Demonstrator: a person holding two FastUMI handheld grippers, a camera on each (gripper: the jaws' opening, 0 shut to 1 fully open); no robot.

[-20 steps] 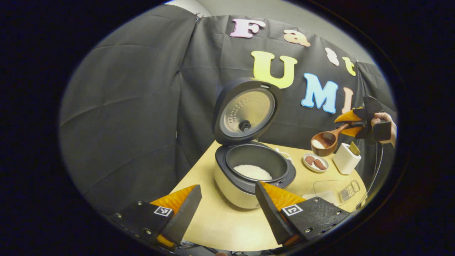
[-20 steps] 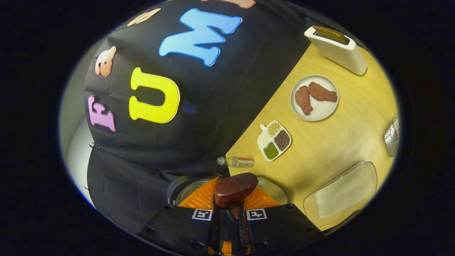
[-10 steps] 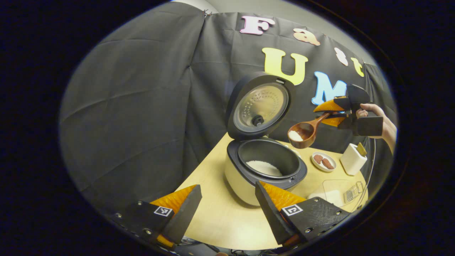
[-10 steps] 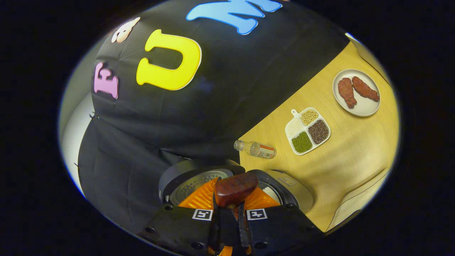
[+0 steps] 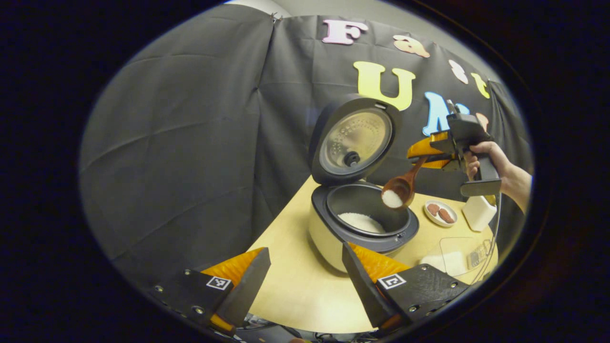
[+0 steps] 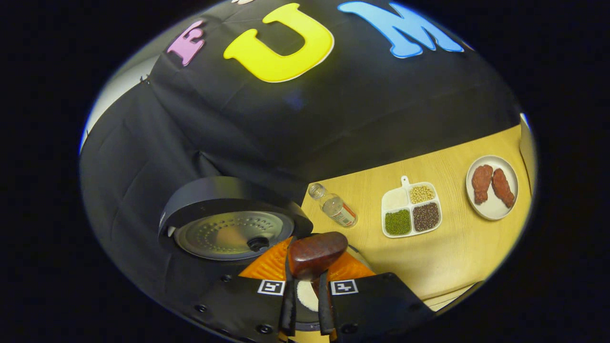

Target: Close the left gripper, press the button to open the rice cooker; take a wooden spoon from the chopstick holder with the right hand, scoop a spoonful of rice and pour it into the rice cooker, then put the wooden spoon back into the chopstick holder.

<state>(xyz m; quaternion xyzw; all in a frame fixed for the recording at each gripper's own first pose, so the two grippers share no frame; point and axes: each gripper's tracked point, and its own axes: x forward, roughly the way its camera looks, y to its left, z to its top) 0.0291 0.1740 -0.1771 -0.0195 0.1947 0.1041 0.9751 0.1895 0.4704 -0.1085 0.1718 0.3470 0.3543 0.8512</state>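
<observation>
The left gripper (image 5: 305,281) is hovering with its fingers spread wide and nothing between them, low over the near edge of the table (image 5: 295,295). Just ahead of it the rice cooker (image 5: 355,228) is sitting with its lid (image 5: 355,140) standing up and white rice lying in the pot. Above the pot's far rim the wooden spoon (image 5: 399,189) is hanging, bowl tilted down with rice in it. The right gripper (image 5: 431,151) is pinching the spoon's handle, with a hand (image 5: 481,159) gripping it from behind. In the right gripper view, the fingers (image 6: 287,305) are standing narrow on the handle, and the spoon's bowl is jutting out just ahead. Beyond it a small bottle (image 6: 333,209) is lying on its side, then a divided dish (image 6: 411,212) of grains, then a plate (image 6: 493,188) farther right. The chopstick holder (image 5: 479,213) is standing below the right gripper.
</observation>
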